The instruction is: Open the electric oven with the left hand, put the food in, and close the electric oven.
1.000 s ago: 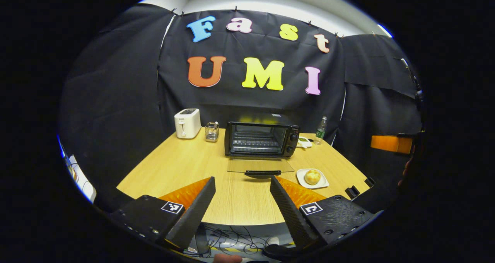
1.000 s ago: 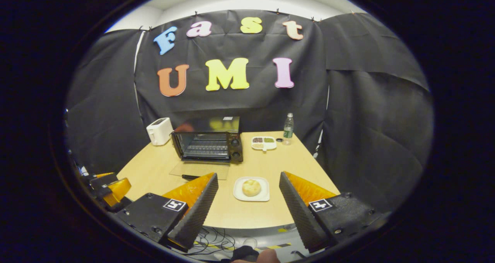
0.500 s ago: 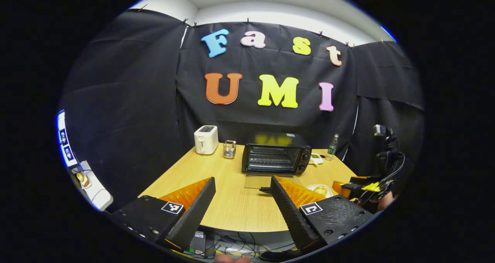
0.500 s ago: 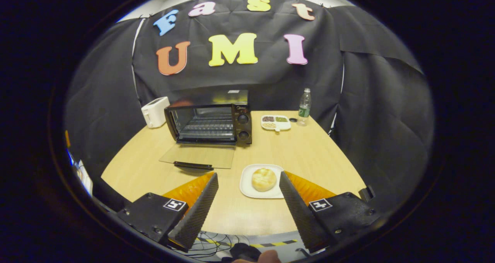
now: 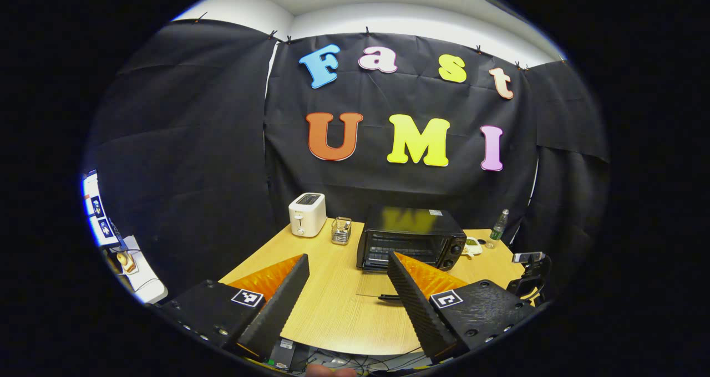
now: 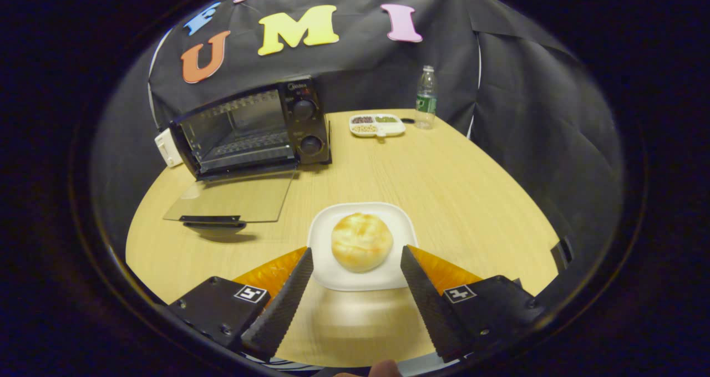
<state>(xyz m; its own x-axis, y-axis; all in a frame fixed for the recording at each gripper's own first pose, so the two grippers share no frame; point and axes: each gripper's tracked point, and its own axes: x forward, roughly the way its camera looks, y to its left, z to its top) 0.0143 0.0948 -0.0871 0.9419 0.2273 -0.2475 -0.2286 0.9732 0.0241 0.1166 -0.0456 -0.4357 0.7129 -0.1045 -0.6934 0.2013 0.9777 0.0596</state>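
Note:
The black electric oven [image 6: 252,127] stands at the back left of the wooden table [image 6: 444,177] with its glass door [image 6: 233,199] folded down flat. A golden bun [image 6: 361,241] lies on a white square plate [image 6: 388,222] in front of it. My right gripper [image 6: 355,260] is open just above the plate, one finger on each side of the bun, not touching it. In the left gripper view the oven [image 5: 413,238] is far off, and my left gripper [image 5: 346,269] hangs open over the table's near edge, holding nothing.
A white toaster [image 5: 307,214] and a small glass holder [image 5: 341,230] stand left of the oven. A divided snack dish [image 6: 377,125] and a water bottle [image 6: 425,97] sit at the back right. A device on a stand [image 5: 530,266] shows at the right edge.
My right gripper has moved forward and down to the plate, now straddling the bun. My left gripper has pulled back and away from the open oven door.

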